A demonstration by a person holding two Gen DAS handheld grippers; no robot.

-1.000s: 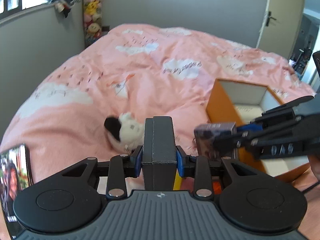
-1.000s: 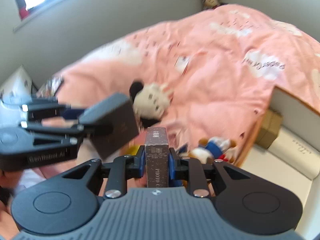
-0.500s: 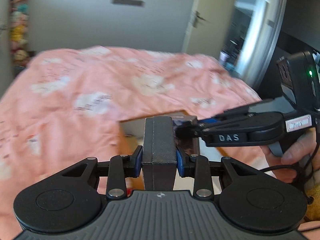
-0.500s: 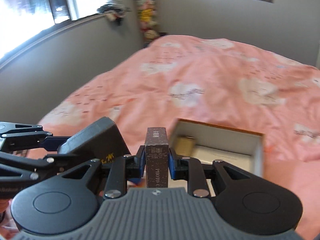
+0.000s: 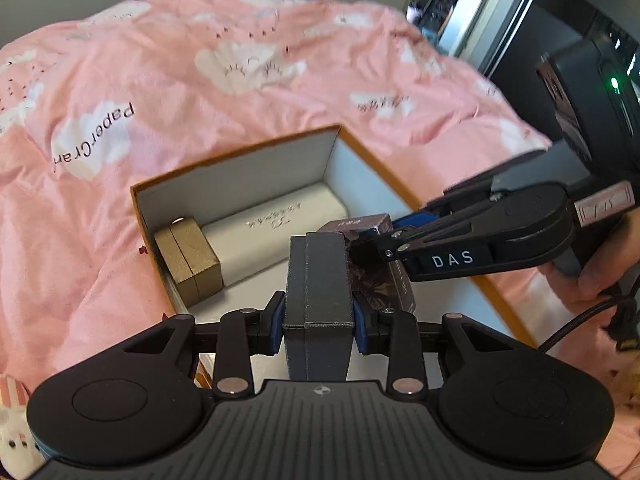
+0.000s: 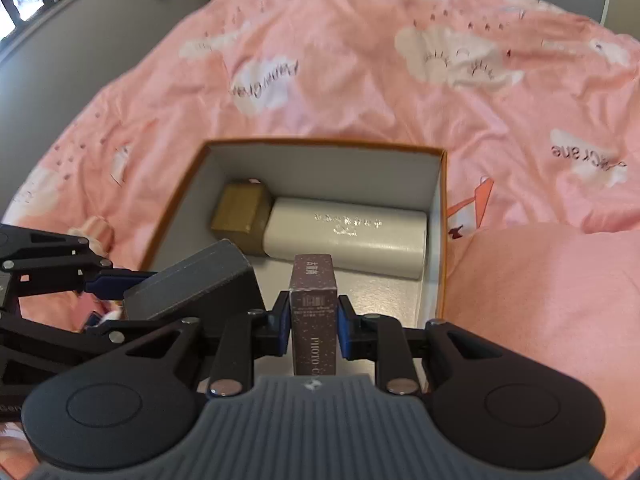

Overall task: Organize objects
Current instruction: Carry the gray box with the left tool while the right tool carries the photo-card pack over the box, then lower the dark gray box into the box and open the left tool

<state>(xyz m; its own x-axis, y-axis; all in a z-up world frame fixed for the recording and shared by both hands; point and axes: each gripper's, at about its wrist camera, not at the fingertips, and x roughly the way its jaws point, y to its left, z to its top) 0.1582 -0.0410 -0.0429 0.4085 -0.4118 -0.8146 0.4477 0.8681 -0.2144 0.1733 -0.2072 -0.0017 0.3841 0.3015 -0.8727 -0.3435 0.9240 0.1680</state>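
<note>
Pink bedding printed with white clouds covers the bed, and an orange box with a white inside lies open on it. Two things lie along the box's far wall: a gold box in the left corner and a long white case with silver lettering touching it on the right. The rest of the box floor is bare.

The left gripper is clamped on a grey box, its blue pads pressed on both sides, and holds it above the near half of the orange box. In the right wrist view the grey box hangs tilted over the box's near left corner.

The right gripper is closed on a narrow dark card box speckled with white and printed with "PHOTO", held on end above the box floor just short of the white case. From the left wrist view the card box sits just right of the grey box, close enough that I cannot tell whether they touch.

A hand grips the right gripper's handle at the right edge, with a black cable running below it. A small striped plush lies on the bedding left of the orange box, and another white plush shows at the lower left corner of the left wrist view.
</note>
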